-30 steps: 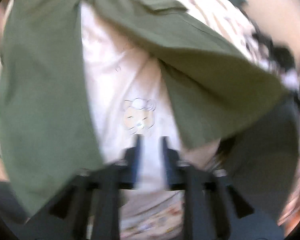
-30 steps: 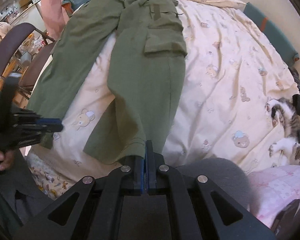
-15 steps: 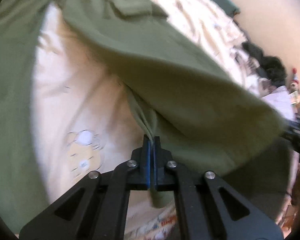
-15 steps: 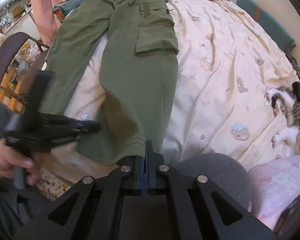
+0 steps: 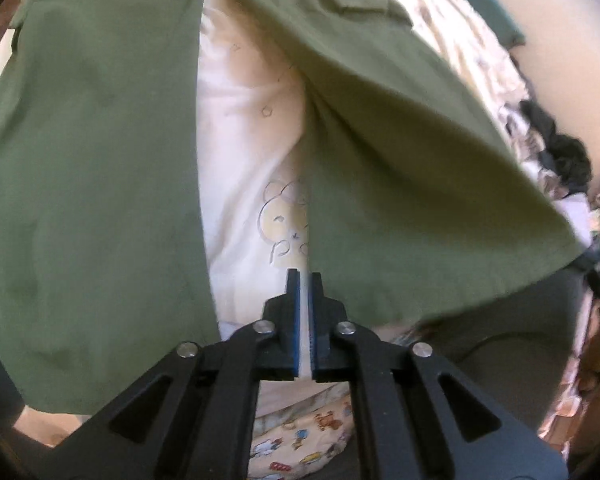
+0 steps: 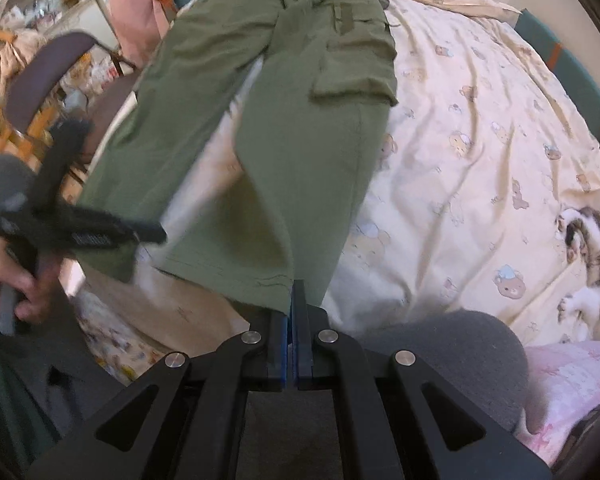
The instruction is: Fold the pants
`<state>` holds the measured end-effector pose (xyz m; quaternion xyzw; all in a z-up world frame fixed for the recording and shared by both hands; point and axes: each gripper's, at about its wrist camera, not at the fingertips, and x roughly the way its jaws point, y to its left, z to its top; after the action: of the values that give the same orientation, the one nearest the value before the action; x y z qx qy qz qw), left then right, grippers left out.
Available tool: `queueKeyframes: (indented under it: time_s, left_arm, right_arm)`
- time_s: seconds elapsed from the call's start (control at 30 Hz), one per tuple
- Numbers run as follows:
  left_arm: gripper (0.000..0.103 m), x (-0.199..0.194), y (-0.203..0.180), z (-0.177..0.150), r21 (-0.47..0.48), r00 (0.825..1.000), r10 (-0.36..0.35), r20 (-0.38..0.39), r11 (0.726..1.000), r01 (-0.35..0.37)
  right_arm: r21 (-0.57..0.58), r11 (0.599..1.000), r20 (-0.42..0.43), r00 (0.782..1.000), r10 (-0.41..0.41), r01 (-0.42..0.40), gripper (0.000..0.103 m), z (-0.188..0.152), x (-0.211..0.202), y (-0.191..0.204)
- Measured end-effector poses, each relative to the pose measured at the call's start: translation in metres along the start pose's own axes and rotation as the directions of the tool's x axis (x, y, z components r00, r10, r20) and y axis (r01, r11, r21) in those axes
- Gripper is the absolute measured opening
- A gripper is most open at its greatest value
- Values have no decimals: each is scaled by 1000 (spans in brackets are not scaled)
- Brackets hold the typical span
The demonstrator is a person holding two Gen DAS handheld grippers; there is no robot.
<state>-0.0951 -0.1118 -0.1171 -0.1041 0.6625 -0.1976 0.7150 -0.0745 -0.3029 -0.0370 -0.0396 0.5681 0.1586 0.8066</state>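
Observation:
Olive green cargo pants [image 6: 308, 128] lie spread on a bed, waist far, both legs toward me. My right gripper [image 6: 290, 304] is shut on the hem of the right leg [image 6: 268, 280] and holds it slightly lifted. In the left wrist view the two legs [image 5: 88, 152] [image 5: 400, 184] flank a strip of bedsheet. My left gripper [image 5: 305, 280] has its jaws nearly closed with a thin gap, right at the inner edge of the right leg; no cloth shows between the pads. It also appears blurred in the right wrist view [image 6: 156, 236].
The bed has a cream bear-print sheet [image 6: 480, 152]. A tabby cat [image 6: 588, 248] lies at the right edge. A pink blanket [image 6: 568, 380] is near right. A chair [image 6: 48, 72] and clutter stand left of the bed.
My left gripper was shut on the right leg's inner edge half a second ago; now the cloth is out of its jaws. My right gripper keeps the hem and has shifted a little.

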Motion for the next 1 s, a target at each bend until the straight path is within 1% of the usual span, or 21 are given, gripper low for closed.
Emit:
queueKeyframes:
  time_s: [0.03,0.07,0.1,0.13,0.2,0.23,0.3,0.37,0.43,0.47,0.5,0.57,0.63,0.77,0.83,0.9,1.0]
  left_arm:
    - [16,-2,-4,-2,28,1000,9,4,1000,-10]
    - [36,-5,-8,-5,51,1000,21,12,998,-22]
    - [60,-11,-14,-9,82,999,36,27,996,-38]
    - [69,-19,-22,-12,121,998,32,55,992,-39]
    - [71,-29,-39,-17,200,996,1,85,980,-18]
    - [71,-31,-52,-19,246,996,6,93,969,-29]
    - [71,-31,-70,-21,310,993,23,119,949,-59]
    - [71,-32,-81,-21,331,991,16,134,942,-60]
    - [71,-36,-97,-19,347,990,-40,138,938,-11]
    - [71,-39,-102,-19,360,988,-58,145,933,1]
    - [71,-44,-109,-17,383,984,-75,162,924,7]
    - [71,-48,-116,-15,403,980,-79,185,915,-2]
    - [71,-46,-121,-7,393,979,-50,197,919,-32]
    - [71,-46,-113,5,334,974,-73,212,943,-2]
    - [71,-41,-113,9,329,974,-47,222,944,-29]
    - [70,-34,-112,9,323,972,-6,235,944,-72]
    - [70,-22,-102,12,278,972,42,232,955,-108]
  right_arm:
    - [13,1000,8,1000,11,-11,0,2,-2,-1]
    - [25,999,18,999,27,-27,0,4,-5,-1]
    - [31,999,24,999,34,-35,0,5,-7,-1]
    - [39,998,31,999,42,-43,0,6,-9,-1]
    - [46,997,40,998,55,-56,0,9,-12,-1]
    - [53,996,45,997,64,-66,0,10,-14,0]
    - [69,994,57,995,86,-90,0,13,-18,-1]
    - [75,992,67,993,95,-100,0,15,-21,-1]
    - [73,992,72,993,95,-101,0,17,-22,0]
    - [74,992,72,993,97,-102,0,18,-22,0]
    - [74,992,74,992,98,-104,0,20,-21,0]
    - [75,991,73,992,104,-110,0,22,-20,1]
    - [80,988,76,989,126,-132,0,24,-20,2]
    - [66,986,80,986,146,-151,0,25,-20,9]
    - [70,985,80,985,154,-160,0,25,-20,9]
    - [77,983,84,983,161,-167,0,26,-21,8]
    - [79,983,92,983,161,-168,0,28,-24,7]
